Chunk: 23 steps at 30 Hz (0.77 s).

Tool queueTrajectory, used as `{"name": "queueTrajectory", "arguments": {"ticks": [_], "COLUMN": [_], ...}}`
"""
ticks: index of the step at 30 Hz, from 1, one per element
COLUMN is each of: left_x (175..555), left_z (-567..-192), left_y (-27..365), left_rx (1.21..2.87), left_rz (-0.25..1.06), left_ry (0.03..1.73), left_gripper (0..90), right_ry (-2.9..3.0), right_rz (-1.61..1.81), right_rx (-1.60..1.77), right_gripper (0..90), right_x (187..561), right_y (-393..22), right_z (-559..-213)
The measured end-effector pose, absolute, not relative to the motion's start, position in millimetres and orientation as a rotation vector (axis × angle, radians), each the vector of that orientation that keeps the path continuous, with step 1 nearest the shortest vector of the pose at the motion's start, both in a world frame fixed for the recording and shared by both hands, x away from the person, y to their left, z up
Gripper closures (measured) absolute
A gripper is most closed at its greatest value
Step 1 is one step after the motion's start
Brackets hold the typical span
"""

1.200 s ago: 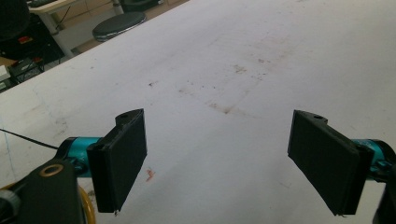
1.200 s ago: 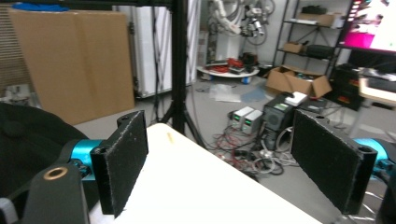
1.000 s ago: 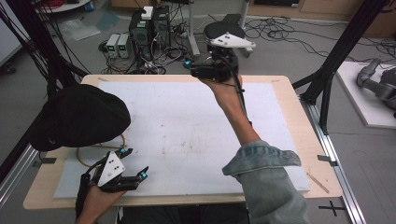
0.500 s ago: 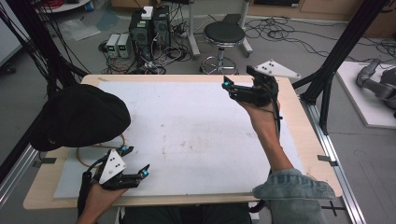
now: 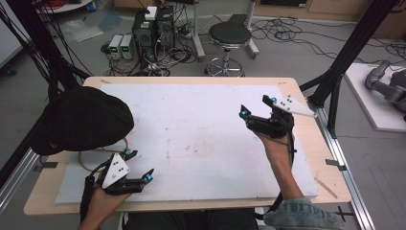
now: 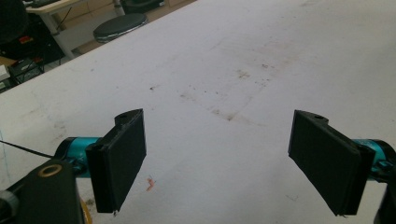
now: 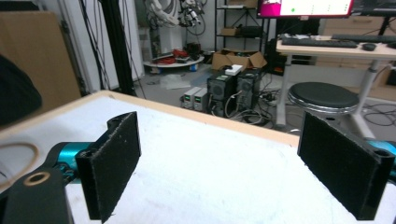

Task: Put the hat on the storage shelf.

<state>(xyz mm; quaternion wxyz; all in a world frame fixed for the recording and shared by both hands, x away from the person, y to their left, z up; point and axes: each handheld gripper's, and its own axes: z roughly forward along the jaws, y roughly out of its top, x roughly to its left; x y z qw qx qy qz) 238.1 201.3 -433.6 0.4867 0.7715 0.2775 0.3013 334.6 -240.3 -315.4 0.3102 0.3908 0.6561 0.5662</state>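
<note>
- the black hat [image 5: 81,120] lies on the table's left edge, about midway along it, its dome partly overhanging that edge; it looks soft and slumped, with its long axis running roughly from the left edge in toward the white mat [image 5: 191,129].
- a loop of tan cord [image 5: 103,155] lies on the mat at the hat's near rim, between the hat and the near left corner.
- the left gripper [image 5: 139,166] rests near the near left corner, just past the cord and close to the hat; its jaws are spread wide with nothing between them, and the left gripper view looks across bare, stained mat toward the far right.
- so the hat sits behind and to the left of where the left gripper [image 6: 217,163] points; as a judgement, that hand would need to turn toward the left edge before it could close on the brim.
- the right gripper [image 5: 257,106] is held up over the right side of the table, well apart from the hat, jaws also wide apart and empty.
- in the right gripper view the hat [image 7: 16,95] shows dark at the left margin, far off across the mat.
- the left hand is clearly the nearer one.
</note>
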Motion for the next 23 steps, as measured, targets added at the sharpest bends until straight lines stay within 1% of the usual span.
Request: {"name": "queueTrajectory", "arguments": {"ticks": [1,3,5,6,7,12,16,23], "left_x": [238,237,238,238,238,238,237,239], "left_z": [-434,-434,-434,-434,-434,-434,-434,-435], "left_y": [201,202,202,203,204,205,203,203], "left_rx": [1.873,1.875,1.875,1.873,1.873,1.872,1.873,1.877], "left_rz": [0.734,0.735,0.735,0.736,0.737,0.735,0.732,0.727], "left_ry": [0.674,0.673,0.682,0.688,0.690,0.697,0.689,0.694], "left_gripper": [19.5,19.4,19.4,19.2,19.2,19.1,19.2,19.1], "right_ry": [1.747,1.748,1.760,1.773,1.773,1.776,1.766,1.778], "right_rz": [1.479,1.479,1.479,1.484,1.484,1.477,1.473,1.491], "right_rx": [1.039,1.023,1.027,1.035,1.035,1.088,1.109,1.135], "right_gripper": [13.3,13.3,13.3,13.3,13.3,13.3,13.3,13.3], "right_x": [329,324,321,317,317,309,308,307], "right_y": [-241,-243,-244,-247,-247,-259,-262,-266], "right_z": [-328,-338,-343,-352,-352,-375,-387,-392]}}
